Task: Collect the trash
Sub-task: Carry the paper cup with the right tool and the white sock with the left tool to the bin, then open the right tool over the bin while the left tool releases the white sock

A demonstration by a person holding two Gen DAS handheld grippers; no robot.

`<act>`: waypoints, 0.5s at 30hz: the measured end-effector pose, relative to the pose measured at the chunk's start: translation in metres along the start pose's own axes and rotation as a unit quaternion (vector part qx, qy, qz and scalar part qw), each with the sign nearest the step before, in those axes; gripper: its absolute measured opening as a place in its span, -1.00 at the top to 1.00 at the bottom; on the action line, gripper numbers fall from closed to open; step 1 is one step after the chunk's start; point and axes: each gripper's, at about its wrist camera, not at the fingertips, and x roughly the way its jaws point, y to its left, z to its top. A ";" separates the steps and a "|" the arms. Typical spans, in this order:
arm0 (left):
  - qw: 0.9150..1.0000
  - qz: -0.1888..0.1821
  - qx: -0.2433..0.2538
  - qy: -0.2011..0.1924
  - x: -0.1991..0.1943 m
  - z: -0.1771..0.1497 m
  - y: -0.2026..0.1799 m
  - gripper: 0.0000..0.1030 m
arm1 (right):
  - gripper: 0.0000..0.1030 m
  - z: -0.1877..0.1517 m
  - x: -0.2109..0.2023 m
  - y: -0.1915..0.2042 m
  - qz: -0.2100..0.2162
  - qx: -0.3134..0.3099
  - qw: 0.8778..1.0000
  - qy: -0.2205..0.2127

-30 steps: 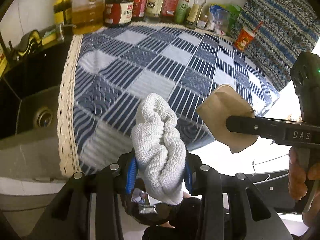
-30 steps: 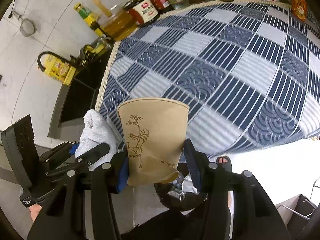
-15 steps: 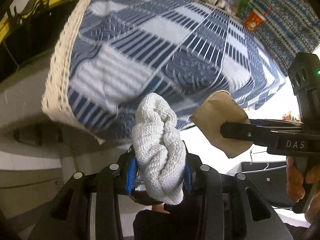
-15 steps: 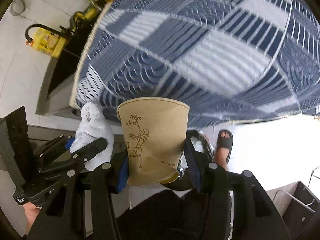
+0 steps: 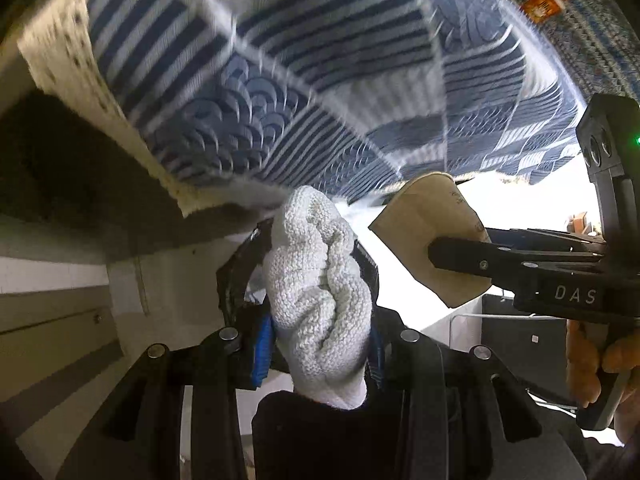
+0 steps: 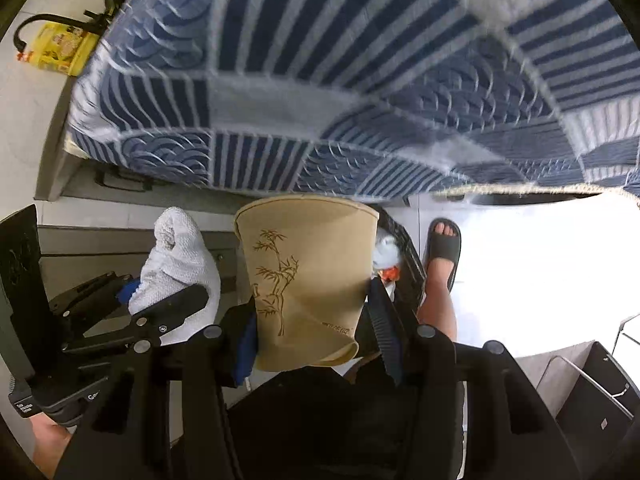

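**Left-wrist and right-wrist views: rag and paper cup both gripped, below the table edge**

Left-wrist view, left to right. Blue-and-white tablecloth [image 5: 320, 80] overhangs up top, motion-blurred, lace trim at its left edge. Centre: left gripper [image 5: 316, 344], jaws closed tight on a bunched white knitted rag [image 5: 320, 304], which stands up between the blue pads. Behind the rag, part of a dark bin [image 5: 236, 280]. Right of it: crumpled tan paper cup [image 5: 424, 232], pinched by the right gripper [image 5: 460, 260], held by a hand [image 5: 600, 360] at far right.

Right-wrist view, left to right. Yellow jug [image 6: 56, 46] upper left. Left gripper and rag at left, just beside the cup. Centre: right gripper jaws partly closed, pressing the cup's flattened base; bamboo print faces the camera. Right: a sandalled foot [image 6: 442, 248] on pale floor.
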 end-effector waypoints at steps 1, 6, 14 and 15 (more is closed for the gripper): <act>1.000 0.000 -0.002 0.006 0.006 -0.002 0.002 0.30 | 0.02 -0.002 0.006 -0.002 -0.002 0.003 1.000 0.005; 1.000 0.001 -0.011 0.026 0.029 -0.008 0.009 0.30 | 0.02 -0.008 0.033 -0.012 -0.005 0.016 1.000 0.020; 0.998 0.005 -0.030 0.055 0.077 -0.013 0.025 0.30 | 0.02 0.000 0.086 -0.037 0.009 0.042 0.998 0.034; 0.998 0.006 -0.033 0.058 0.082 -0.013 0.027 0.30 | 0.02 0.001 0.093 -0.041 0.011 0.048 0.998 0.038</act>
